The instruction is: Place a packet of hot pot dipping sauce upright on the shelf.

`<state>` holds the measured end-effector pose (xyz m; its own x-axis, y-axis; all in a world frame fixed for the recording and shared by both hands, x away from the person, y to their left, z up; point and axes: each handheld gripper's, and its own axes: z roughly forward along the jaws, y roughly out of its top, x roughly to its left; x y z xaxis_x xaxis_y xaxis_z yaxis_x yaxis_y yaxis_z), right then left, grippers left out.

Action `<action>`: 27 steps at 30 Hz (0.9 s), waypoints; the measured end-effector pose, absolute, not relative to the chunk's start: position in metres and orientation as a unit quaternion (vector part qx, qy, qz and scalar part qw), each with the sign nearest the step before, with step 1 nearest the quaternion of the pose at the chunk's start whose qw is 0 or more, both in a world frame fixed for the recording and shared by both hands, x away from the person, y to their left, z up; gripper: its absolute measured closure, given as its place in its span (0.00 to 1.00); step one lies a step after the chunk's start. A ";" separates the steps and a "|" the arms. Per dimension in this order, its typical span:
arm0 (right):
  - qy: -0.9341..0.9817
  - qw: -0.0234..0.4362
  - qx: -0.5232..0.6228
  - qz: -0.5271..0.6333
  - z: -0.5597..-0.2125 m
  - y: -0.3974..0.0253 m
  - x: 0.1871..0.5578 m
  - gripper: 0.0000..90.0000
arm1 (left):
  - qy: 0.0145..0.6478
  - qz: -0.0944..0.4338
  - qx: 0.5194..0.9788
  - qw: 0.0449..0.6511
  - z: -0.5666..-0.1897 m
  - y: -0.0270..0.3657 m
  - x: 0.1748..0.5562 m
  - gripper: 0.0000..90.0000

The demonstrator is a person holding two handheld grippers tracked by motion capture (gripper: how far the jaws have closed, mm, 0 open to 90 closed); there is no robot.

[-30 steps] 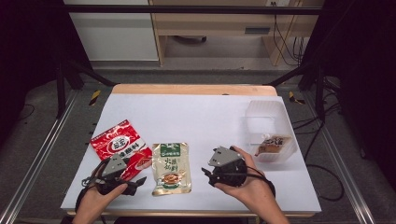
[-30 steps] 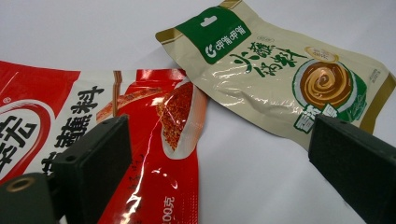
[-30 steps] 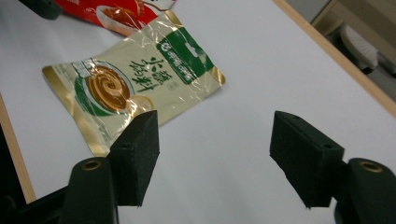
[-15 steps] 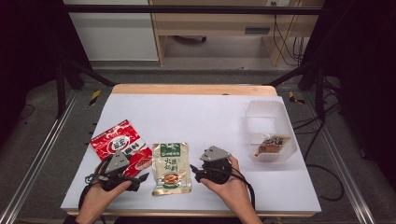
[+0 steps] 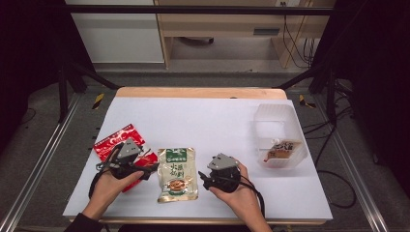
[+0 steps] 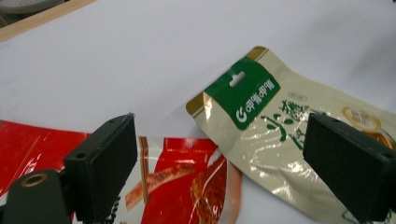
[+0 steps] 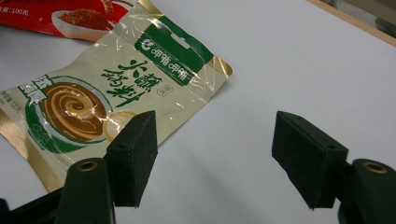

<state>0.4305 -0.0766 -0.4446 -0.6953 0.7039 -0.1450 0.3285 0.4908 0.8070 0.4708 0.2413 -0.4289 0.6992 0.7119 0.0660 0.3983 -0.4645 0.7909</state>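
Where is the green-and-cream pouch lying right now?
In the high view the green-and-cream pouch lies flat near the table's front edge, between the left gripper and right gripper, beside the red packet.

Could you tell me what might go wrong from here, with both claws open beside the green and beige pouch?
The beige pouch lies flat on the table, so the right claw may slide it instead of lifting it. The red packet lies close beside it, so the left claw might catch both.

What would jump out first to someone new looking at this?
The cream-and-green sauce pouch lying flat at the table's near edge, flanked by the open left gripper and the open right gripper. Left of it lies a red snack packet; far right, a clear plastic box.
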 end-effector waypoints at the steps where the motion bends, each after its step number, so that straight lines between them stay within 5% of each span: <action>1: 0.831 0.236 0.310 0.397 -0.445 -0.077 0.430 0.35 | 0.335 0.199 0.832 0.395 -0.428 0.240 0.474 0.11; 11: 0.832 0.235 0.305 0.399 -0.444 -0.076 0.429 0.40 | 0.333 0.197 0.834 0.393 -0.427 0.229 0.497 0.12; 27: 0.853 0.217 0.263 0.394 -0.448 -0.060 0.421 0.57 | 0.322 0.157 0.854 0.376 -0.437 0.231 0.505 0.30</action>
